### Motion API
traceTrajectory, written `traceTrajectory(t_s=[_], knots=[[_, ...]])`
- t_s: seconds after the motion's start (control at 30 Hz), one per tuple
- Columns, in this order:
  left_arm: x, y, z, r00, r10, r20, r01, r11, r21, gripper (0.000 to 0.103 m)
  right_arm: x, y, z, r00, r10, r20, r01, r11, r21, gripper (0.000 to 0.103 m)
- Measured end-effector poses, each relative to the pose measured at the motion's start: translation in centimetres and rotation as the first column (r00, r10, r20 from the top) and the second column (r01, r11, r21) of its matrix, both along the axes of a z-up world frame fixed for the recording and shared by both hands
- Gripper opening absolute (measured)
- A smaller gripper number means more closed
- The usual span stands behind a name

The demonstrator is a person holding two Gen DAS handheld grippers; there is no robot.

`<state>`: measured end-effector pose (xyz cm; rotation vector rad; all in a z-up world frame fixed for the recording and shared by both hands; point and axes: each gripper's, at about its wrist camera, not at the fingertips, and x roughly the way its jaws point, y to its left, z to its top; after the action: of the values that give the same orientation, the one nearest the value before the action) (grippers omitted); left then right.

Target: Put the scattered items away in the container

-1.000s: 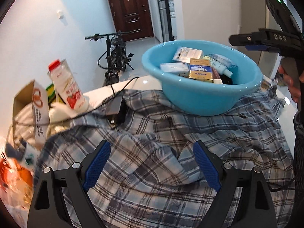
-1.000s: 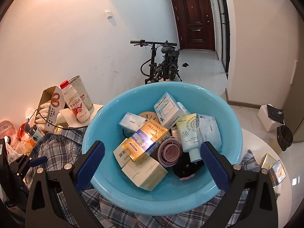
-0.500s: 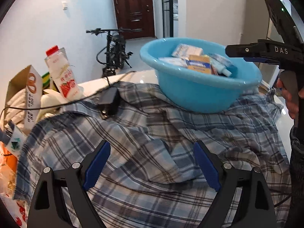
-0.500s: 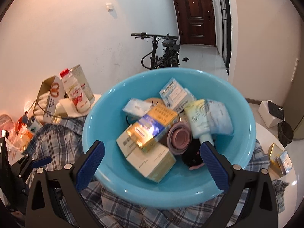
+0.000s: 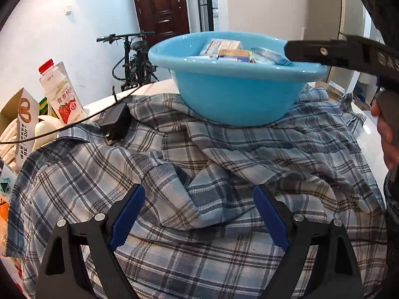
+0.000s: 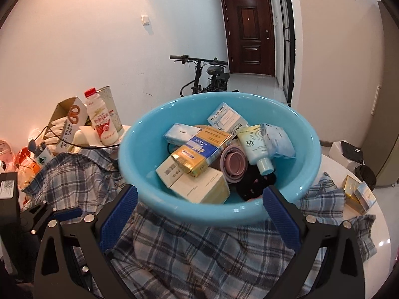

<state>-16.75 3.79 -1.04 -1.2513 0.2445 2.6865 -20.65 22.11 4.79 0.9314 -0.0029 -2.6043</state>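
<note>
Container: round light-blue plastic basin [image 6: 219, 214], standing upright on a crumpled blue-and-white plaid shirt [image 5: 199, 174] that covers most of the white tabletop [image 6: 381, 244].
Basin contents: gold-and-blue carton [image 6: 202, 149], cream cardboard box [image 6: 199, 186], white box with blue print [image 6: 227, 118], pale sunscreen tube with light-blue cap [image 6: 256, 147], mauve round lid [image 6: 234, 163], black object at the bottom [image 6: 254, 184]; all piled loosely, touching one another.
Left gripper [image 5: 199, 214]: jaws open wide, nothing between them; poised above a raised fold of the shirt, on the near side of the basin. Contact with the cloth: cannot tell.
Right gripper [image 6: 199, 214]: jaws spread wide, blue pads on either side of the basin's near rim; not pressing on it as far as visible. Seen from the left wrist view as a black bar across the basin's right rim, held by a hand [image 5: 389, 134].
Items outside the basin: two small gold boxes [image 6: 359, 196] on the tabletop to the right, just beside the shirt's edge.
Left clutter: red-capped white drink bottle [image 6: 101, 119], open cardboard box [image 6: 67, 117], black power adapter with cable [image 5: 114, 122] lying on the shirt's far edge.
Background: black bicycle [image 6: 207, 79] against the white wall; dark brown door [image 6: 249, 35] at the end of the hallway.
</note>
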Motion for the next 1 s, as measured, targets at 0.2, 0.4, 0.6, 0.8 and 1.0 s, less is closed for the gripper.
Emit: traceTrajectory(t_s=[0.2, 0.4, 0.6, 0.8, 1.0], knots=[[0.9, 0.5, 0.8, 0.999, -0.013, -0.034, 0.013, 1.0, -0.01, 0.09, 3.2, -0.2, -0.4, 0.999, 0.027, -0.031, -0.025, 0.998, 0.063, 0.1], [1.7, 1.8, 0.9, 0.998, -0.058, -0.034, 0.057, 0.998, -0.024, 0.09, 6.4, 2.4, -3.0, 1.0, -0.02, 0.019, 0.02, 1.0, 0.012, 0.1], [2.5, 2.1, 1.8, 0.996, -0.077, -0.047, 0.077, 0.997, -0.008, 0.09, 8.5, 3.1, -2.8, 0.999, -0.032, 0.039, 0.032, 0.999, 0.023, 0.1], [3.9, 2.0, 1.9, 0.995, -0.096, -0.022, 0.096, 0.995, 0.013, 0.09, 11.8, 1.9, -3.2, 1.0, -0.002, 0.029, 0.001, 0.999, 0.041, 0.1], [7.2, 1.3, 1.5, 0.995, -0.083, -0.054, 0.083, 0.997, -0.002, 0.09, 15.2, 2.2, -5.4, 0.996, -0.007, 0.093, 0.008, 1.0, -0.006, 0.1]])
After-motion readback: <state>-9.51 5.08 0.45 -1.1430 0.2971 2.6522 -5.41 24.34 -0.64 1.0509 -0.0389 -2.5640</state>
